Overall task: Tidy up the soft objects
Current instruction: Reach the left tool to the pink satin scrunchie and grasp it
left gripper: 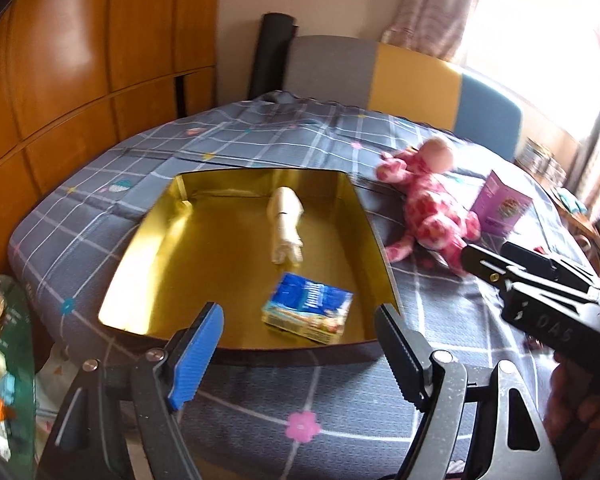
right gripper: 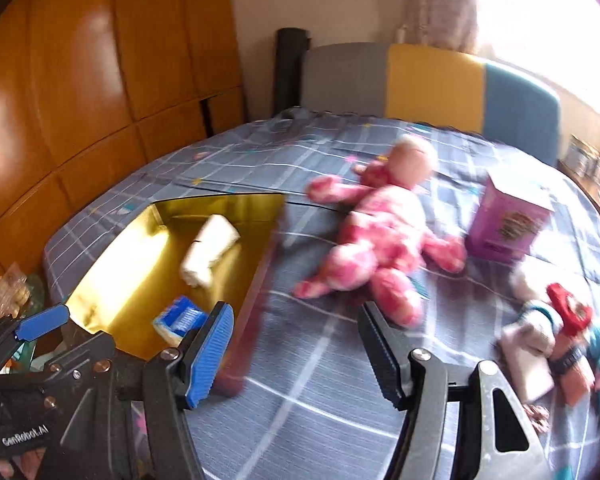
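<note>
Pink plush toy (right gripper: 376, 236) beside gold box (left gripper: 384, 240) wall | left claw (left gripper: 300, 344) wide, empty | right claw (right gripper: 296, 344) wide, empty

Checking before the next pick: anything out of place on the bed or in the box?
The carton in the gold box looks rigid, odd beside the soft roll. The plush lies sprawled on the bed, outside the box.
</note>
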Tool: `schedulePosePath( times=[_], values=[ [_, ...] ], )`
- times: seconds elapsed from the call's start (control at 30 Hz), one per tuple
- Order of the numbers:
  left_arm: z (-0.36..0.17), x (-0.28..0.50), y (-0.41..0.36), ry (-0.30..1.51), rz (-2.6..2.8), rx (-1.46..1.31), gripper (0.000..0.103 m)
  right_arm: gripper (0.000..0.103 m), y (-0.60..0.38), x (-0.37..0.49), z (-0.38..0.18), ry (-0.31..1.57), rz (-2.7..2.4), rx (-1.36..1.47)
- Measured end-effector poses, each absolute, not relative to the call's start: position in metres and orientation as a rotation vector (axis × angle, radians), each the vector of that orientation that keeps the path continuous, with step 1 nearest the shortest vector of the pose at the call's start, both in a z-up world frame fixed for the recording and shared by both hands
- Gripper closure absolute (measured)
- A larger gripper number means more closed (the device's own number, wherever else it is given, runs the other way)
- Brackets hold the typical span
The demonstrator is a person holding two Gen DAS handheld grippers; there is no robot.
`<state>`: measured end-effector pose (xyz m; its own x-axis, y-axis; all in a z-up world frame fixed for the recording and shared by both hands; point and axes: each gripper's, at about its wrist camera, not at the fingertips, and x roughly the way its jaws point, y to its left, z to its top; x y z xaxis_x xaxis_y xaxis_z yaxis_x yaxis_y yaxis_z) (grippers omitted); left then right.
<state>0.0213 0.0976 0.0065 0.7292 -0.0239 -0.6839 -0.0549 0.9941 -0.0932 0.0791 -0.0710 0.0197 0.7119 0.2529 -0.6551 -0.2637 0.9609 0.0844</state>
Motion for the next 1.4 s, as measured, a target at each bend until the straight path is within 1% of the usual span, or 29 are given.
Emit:
schedulePosePath(
  times=[0.27,0.47,0.67,0.73,0.8,0.9,0.97,1.03,1.1,1.13,1.2,1.23,1.3,1.4],
  values=[
    [0.004,0.038,0.029,0.779,-0.204,0.023,0.025,0.037,-0.187,0.056,0.020,0.750,0.046,0.073],
    [-0.012,0.060,-0.044,0.859,-0.414,0.105,0.027,0.037,-0.294,0.037,0.026,0.769,-0.182,0.193],
    [-0.029,0.079,-0.116,0.941,-0.558,0.152,0.035,0.037,-0.370,0.017,0.028,0.758,-0.311,0.264],
    [-0.034,0.082,-0.138,0.954,-0.613,0.182,0.042,0.037,-0.386,0.013,0.027,0.756,-0.324,0.289],
    [-0.041,0.084,-0.167,0.953,-0.686,0.242,0.042,0.037,-0.397,0.011,0.022,0.757,-0.311,0.321],
    [-0.050,0.085,-0.203,0.939,-0.765,0.327,0.041,0.037,-0.409,0.008,0.018,0.755,-0.273,0.389],
    [-0.058,0.087,-0.227,0.943,-0.799,0.387,0.036,0.037,-0.413,0.005,0.020,0.728,-0.247,0.428],
    [-0.066,0.090,-0.244,0.947,-0.815,0.426,0.022,0.037,-0.416,0.004,0.018,0.724,-0.227,0.463],
    [-0.075,0.093,-0.257,0.955,-0.823,0.457,0.022,0.037,-0.419,0.001,0.019,0.705,-0.210,0.486],
    [-0.081,0.094,-0.264,0.963,-0.826,0.474,0.025,0.037,-0.421,0.000,0.019,0.698,-0.214,0.499],
    [-0.091,0.096,-0.270,1.011,-0.843,0.479,0.039,0.037,-0.426,-0.001,0.018,0.695,-0.206,0.535],
    [-0.091,0.096,-0.269,0.994,-0.850,0.464,0.059,0.037,-0.428,-0.001,0.017,0.694,-0.203,0.550],
    [-0.087,0.095,-0.266,0.979,-0.858,0.440,0.081,0.037,-0.430,-0.001,0.015,0.698,-0.195,0.573],
    [-0.081,0.100,-0.251,0.985,-0.844,0.349,0.083,0.037,-0.432,0.002,0.011,0.726,-0.200,0.589]
  ],
)
